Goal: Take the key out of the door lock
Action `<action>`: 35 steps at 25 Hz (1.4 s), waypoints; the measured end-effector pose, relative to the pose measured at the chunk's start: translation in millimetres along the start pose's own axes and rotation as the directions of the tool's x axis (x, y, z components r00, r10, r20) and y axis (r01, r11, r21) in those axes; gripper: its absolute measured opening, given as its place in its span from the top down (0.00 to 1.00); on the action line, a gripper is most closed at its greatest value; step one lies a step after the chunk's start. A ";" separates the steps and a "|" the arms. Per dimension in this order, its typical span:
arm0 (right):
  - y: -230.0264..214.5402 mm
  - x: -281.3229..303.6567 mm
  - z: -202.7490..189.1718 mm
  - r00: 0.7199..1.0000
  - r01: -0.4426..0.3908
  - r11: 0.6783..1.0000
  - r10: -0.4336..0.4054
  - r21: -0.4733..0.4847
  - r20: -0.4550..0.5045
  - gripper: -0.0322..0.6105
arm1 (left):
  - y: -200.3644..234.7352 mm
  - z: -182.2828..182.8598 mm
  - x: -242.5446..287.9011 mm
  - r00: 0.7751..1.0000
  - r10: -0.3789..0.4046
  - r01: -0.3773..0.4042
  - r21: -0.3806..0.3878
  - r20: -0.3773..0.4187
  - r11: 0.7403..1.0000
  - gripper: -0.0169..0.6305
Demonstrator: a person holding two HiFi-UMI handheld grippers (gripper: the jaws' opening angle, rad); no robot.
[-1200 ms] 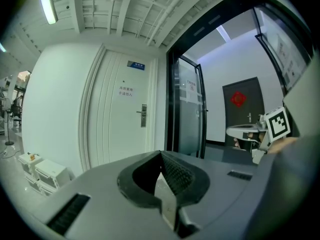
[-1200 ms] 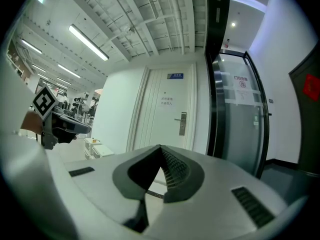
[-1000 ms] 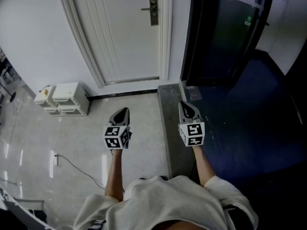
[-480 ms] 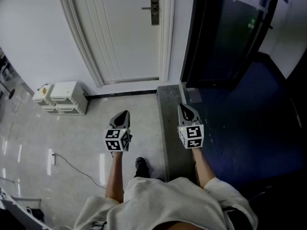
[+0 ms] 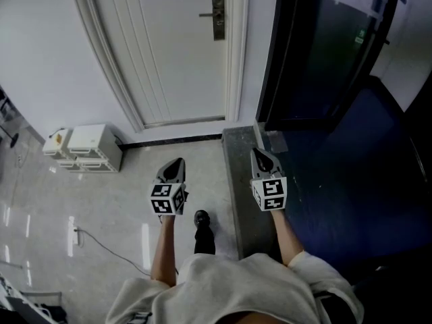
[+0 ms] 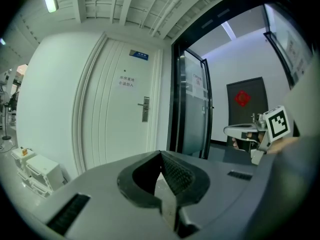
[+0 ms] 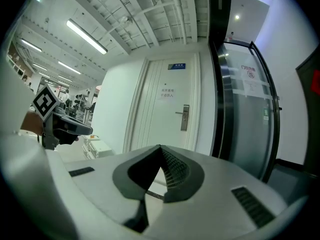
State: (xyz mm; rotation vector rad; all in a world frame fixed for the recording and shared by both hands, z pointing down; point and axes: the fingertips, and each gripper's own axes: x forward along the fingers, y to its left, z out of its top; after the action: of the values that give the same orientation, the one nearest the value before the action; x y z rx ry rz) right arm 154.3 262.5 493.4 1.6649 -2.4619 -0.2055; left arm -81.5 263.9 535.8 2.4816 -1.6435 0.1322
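The door lock (image 5: pixel 217 17) sits well ahead of both pairs of jaws and above them, near the right edge of the white panelled door (image 5: pixel 175 52), roughly on the line between the two grippers. Neither is anywhere near it. Any key in it is too small to make out from here. The left gripper (image 5: pixel 178 161) has its jaws pressed together at the tips with nothing between them, and the right gripper (image 5: pixel 257 152) is the same, tips meeting and empty. They are held side by side, apart, both pointing toward the door.

There is one lock, a tall narrow metal plate with a single lever handle (image 5: pixel 206 13) sticking out to its left. Each of the two grippers is smooth, grey and tapering, with ribbed dark pads (image 6: pixel 176 174) inside and one black-and-white marker cube (image 5: pixel 167 199) at the back. Ahead and left of the left jaws, two white boxy units (image 5: pixel 88 146) stand on the glossy pale floor (image 5: pixel 101 201). One thin cable (image 5: pixel 108 240) lies left of and behind those jaws. Right of the right jaws stands one dark glass door (image 5: pixel 324 46) in a black frame
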 end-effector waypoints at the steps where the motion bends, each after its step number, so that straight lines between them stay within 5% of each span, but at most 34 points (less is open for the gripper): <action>1: -0.6 12.1 0.6 1.000 0.001 1.000 -0.001 -0.001 -0.005 0.91 | 7.9 1.4 10.3 1.000 -0.004 0.004 -0.002 -0.001 1.000 0.95; 20: -46.7 296.9 65.3 0.997 0.078 0.997 -0.078 -0.018 -0.009 0.91 | 182.6 114.2 243.0 0.996 -0.090 0.090 0.024 0.017 0.996 0.95; 35: -58.7 405.0 43.2 0.993 0.101 0.995 -0.102 -0.019 -0.055 0.91 | 251.0 120.2 338.2 0.992 -0.123 0.123 0.028 -0.011 0.992 0.95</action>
State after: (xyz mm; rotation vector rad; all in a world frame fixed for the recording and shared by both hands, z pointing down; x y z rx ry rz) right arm 50.0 -134.4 462.4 1.7655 -2.3322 -0.1891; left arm -181.9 -160.4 494.2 2.5915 -1.4900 0.1525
